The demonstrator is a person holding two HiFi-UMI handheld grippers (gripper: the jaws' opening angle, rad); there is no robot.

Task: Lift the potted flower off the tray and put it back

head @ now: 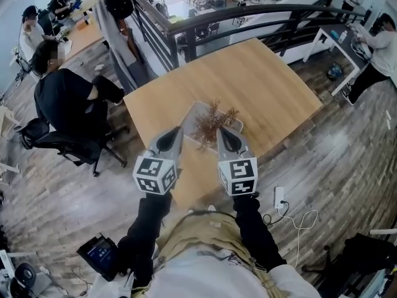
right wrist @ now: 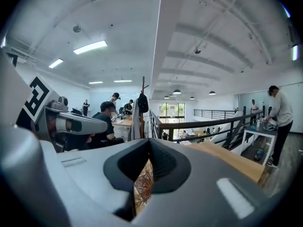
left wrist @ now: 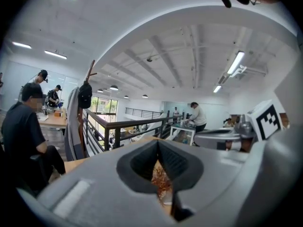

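Observation:
The potted flower (head: 213, 124), a bunch of dry brown twigs, stands in a pale tray (head: 191, 113) on the wooden table (head: 260, 79) below me. My left gripper (head: 178, 131) and right gripper (head: 220, 131) hang side by side high above the tray, one on each side of the plant and apart from it. Both are shut with nothing between the pads. In the left gripper view the flower (left wrist: 161, 178) shows only through the slit below the closed tips (left wrist: 157, 142). The right gripper view shows the same twigs (right wrist: 141, 183) under its closed tips (right wrist: 149, 140).
A person in black sits on an office chair (head: 65, 101) left of the table. A dark railing (head: 248, 14) and a coat rack (head: 118, 5) stand behind it. A power strip with a white cable (head: 280, 198) lies on the wood floor at right, a black device (head: 99, 253) at lower left.

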